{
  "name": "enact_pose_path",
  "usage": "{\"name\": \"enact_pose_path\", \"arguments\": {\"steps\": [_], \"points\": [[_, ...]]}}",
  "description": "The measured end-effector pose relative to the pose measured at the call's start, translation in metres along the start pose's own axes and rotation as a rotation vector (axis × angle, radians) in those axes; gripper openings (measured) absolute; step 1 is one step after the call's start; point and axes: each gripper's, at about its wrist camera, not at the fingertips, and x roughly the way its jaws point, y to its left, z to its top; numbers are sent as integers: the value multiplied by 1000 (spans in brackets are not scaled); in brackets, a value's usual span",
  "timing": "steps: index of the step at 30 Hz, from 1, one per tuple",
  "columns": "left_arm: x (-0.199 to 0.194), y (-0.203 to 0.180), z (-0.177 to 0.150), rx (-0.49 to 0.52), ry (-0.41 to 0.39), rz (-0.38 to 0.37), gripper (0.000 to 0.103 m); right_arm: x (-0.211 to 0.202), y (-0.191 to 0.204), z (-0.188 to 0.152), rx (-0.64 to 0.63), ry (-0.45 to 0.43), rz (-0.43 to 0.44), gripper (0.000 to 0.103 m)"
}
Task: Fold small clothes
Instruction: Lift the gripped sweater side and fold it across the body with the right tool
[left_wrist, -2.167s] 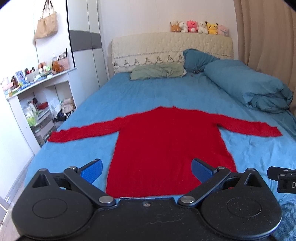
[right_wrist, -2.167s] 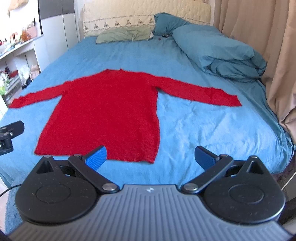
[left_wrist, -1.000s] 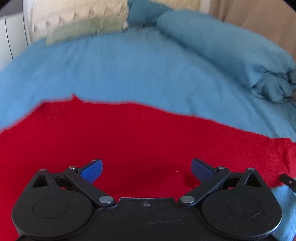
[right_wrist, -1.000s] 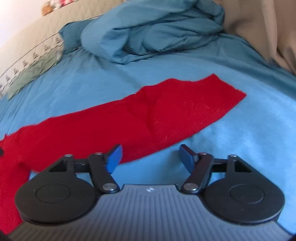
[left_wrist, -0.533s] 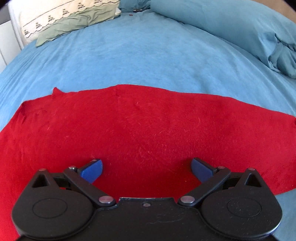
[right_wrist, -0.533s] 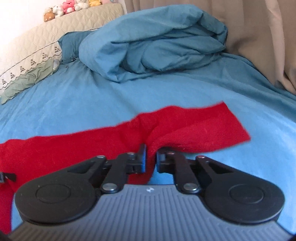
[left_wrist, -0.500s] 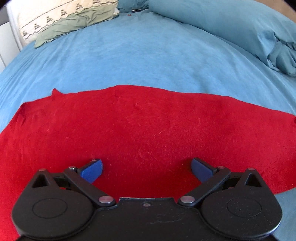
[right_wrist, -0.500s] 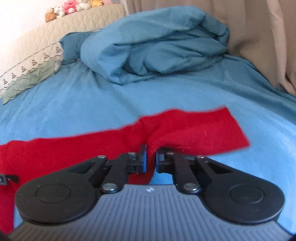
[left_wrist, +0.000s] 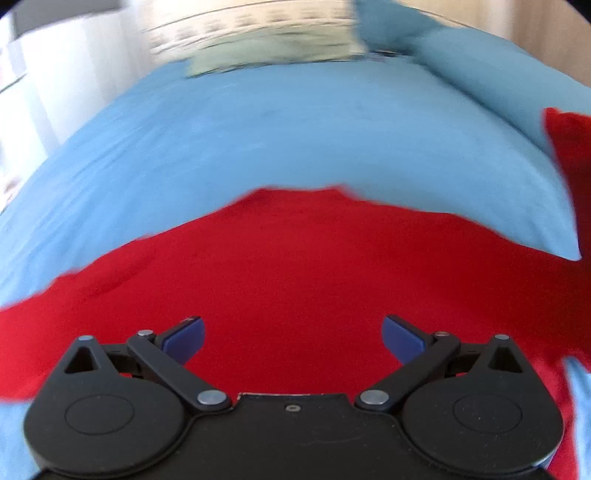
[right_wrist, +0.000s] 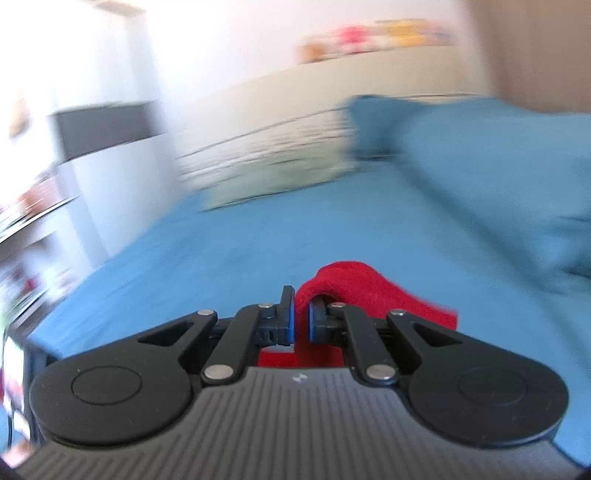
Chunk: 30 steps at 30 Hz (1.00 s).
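Note:
A red long-sleeved sweater (left_wrist: 295, 266) lies flat on the blue bed sheet (left_wrist: 277, 133). My left gripper (left_wrist: 291, 338) is open and empty, low over the sweater's body. My right gripper (right_wrist: 302, 317) is shut on the sweater's right sleeve (right_wrist: 354, 288) and holds it lifted off the bed; the cloth loops over the fingers. The lifted sleeve end also shows at the right edge of the left wrist view (left_wrist: 569, 147). Both views are blurred by motion.
A bunched blue duvet (right_wrist: 498, 177) lies along the bed's right side. A green pillow (right_wrist: 273, 181) and a cream headboard (right_wrist: 295, 122) are at the far end. White shelves (right_wrist: 44, 206) stand to the left of the bed.
My right gripper, shut on the sleeve, has lifted it off the sheet and swung it leftward. My left gripper stays open over the sweater and has shifted a little.

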Motion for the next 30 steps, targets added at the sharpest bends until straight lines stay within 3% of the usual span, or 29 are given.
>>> {"name": "enact_pose_path", "arguments": {"steps": [2,4,8,11,12,14,16,19,24,28,30], "points": [[-1,37,-14,-58,28,1,103,32,37,-22,-69,47,130,22],[-1,65,-28,-85,30,27,103,63,65,-48,-102,138,177,22],[1,96,-46,-110,37,34,103,95,93,-100,-162,273,187,22],[0,106,-51,-136,39,26,103,95,98,-116,-188,294,178,27],[-1,108,-51,-136,32,20,103,92,97,-118,-188,302,177,31],[-9,107,-49,-133,15,12,103,88,95,-115,-201,300,171,73],[-21,103,-47,-125,-4,0,103,67,91,-113,-234,258,151,90],[-37,92,-37,-85,-53,-34,103,33,74,-103,-261,222,120,98],[-49,50,-16,18,-117,-101,103,-15,46,-99,-217,182,-32,103],[-28,0,-14,163,-78,-132,102,-32,30,-115,-167,219,-164,103],[-11,-13,-17,197,-28,-165,93,-36,25,-125,-174,246,-238,103]]}}
